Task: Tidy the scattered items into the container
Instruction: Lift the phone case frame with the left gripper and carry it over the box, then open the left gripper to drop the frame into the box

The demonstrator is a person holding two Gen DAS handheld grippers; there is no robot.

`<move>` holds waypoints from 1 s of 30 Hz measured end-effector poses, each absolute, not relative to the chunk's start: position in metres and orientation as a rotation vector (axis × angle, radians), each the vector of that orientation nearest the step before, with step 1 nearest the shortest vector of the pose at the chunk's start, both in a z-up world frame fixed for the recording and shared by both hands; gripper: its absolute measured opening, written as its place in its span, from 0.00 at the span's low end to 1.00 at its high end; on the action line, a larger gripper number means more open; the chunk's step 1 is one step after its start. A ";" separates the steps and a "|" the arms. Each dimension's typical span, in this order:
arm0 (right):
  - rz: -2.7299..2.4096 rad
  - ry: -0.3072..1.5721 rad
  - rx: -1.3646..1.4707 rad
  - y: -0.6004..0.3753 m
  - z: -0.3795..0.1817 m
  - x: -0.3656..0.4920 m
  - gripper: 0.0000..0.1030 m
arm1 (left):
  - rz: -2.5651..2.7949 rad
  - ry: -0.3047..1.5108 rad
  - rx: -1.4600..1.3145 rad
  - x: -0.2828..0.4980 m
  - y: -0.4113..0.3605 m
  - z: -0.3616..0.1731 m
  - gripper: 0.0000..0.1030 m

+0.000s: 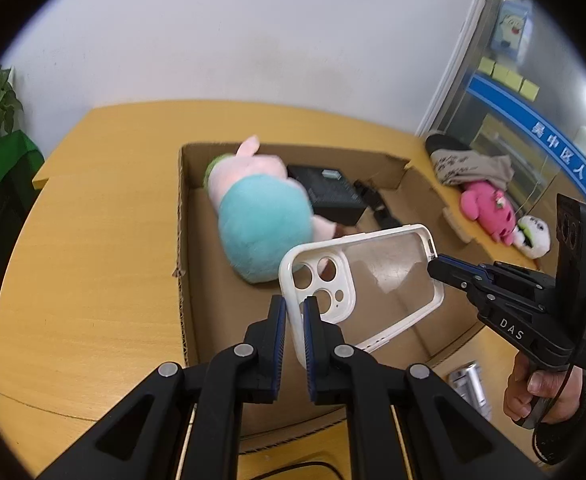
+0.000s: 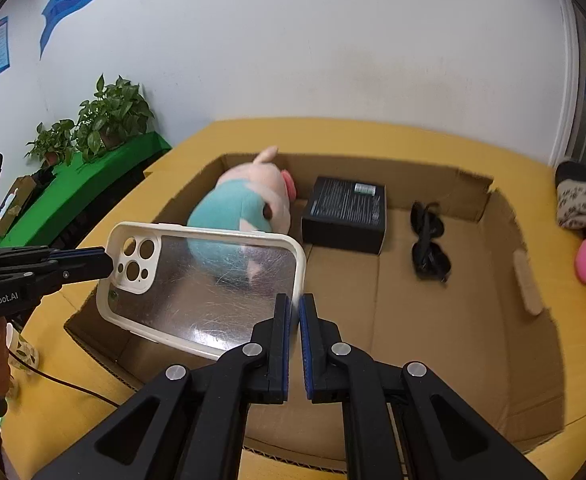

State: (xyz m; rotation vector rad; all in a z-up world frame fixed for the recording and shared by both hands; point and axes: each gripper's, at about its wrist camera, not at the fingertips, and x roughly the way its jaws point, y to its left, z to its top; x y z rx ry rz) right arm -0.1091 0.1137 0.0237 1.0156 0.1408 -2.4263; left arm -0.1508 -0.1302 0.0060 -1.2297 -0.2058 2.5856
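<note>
Two grippers are clamped on one phone case (image 1: 363,284), each pinching an opposite short end. The left gripper (image 1: 295,320) is pressed together on the camera-cutout end; the right gripper (image 2: 295,312) is pressed together on the plain end, rim caught between the pads. The case is held in the air, tilted, directly over the near part of the cardboard box (image 2: 505,248), not touching the floor of it. Its long axis is stretched left to right between the two claws, so neither hand is nearer; both are at the case already.

Inside the box, a plush pig (image 2: 245,208) is seen at far left, a black box (image 2: 345,216) at far centre, sunglasses (image 2: 427,240) to the right of that. Bare cardboard lies under and right of the case.

Judged step: lowering and letting go into the box. Both grips would need to be released close together, or the case may swing off one claw and land on the pig.

Outside the box, on the table (image 1: 93,220) at right, a pink plush (image 1: 489,210) and a grey slipper (image 1: 469,164) are left, apparently yet to be tidied.
</note>
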 end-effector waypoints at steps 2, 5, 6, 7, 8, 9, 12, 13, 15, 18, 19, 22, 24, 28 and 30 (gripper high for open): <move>-2.403 0.113 1.063 0.113 0.011 -0.115 0.06 | 2.579 -0.196 -1.273 -0.155 -0.130 -0.001 0.08; -2.363 0.087 1.142 0.108 -0.009 -0.122 0.06 | 2.572 -0.167 -1.348 -0.160 -0.129 -0.013 0.08; -2.350 0.081 1.167 0.107 -0.015 -0.125 0.06 | 2.569 -0.158 -1.376 -0.162 -0.129 -0.017 0.08; -2.334 0.071 1.197 0.106 -0.022 -0.127 0.06 | 2.561 -0.143 -1.417 -0.165 -0.129 -0.023 0.08; -2.321 0.063 1.219 0.104 -0.027 -0.130 0.06 | 2.555 -0.128 -1.448 -0.167 -0.128 -0.028 0.08; -2.307 0.056 1.241 0.103 -0.031 -0.132 0.06 | 2.548 -0.112 -1.490 -0.169 -0.128 -0.033 0.08; -2.273 0.063 1.296 0.095 -0.043 -0.138 0.06 | 2.549 -0.096 -1.554 -0.173 -0.130 -0.043 0.08; -2.263 0.075 1.312 0.092 -0.046 -0.138 0.06 | 2.559 -0.090 -1.561 -0.174 -0.130 -0.045 0.07; -2.250 0.089 1.337 0.088 -0.052 -0.139 0.09 | 2.560 -0.112 -1.561 -0.174 -0.131 -0.044 0.07; -2.271 0.090 1.328 0.089 -0.050 -0.136 0.22 | 2.600 -0.127 -1.549 -0.169 -0.131 -0.040 0.08; -2.284 0.085 1.322 0.092 -0.047 -0.134 0.32 | 2.620 -0.114 -1.534 -0.166 -0.130 -0.036 0.08; -2.339 0.065 1.279 0.106 -0.034 -0.127 0.87 | 2.682 -0.094 -1.451 -0.148 -0.122 -0.019 0.11; -2.401 0.082 1.204 0.118 -0.016 -0.114 0.91 | 2.730 -0.089 -1.360 -0.131 -0.115 -0.005 0.20; -2.508 0.162 1.100 0.137 0.013 -0.087 0.99 | 2.850 -0.088 -1.113 -0.092 -0.093 0.027 0.71; -2.555 0.197 1.052 0.149 0.025 -0.072 1.00 | 2.889 -0.049 -0.990 -0.073 -0.076 0.039 0.76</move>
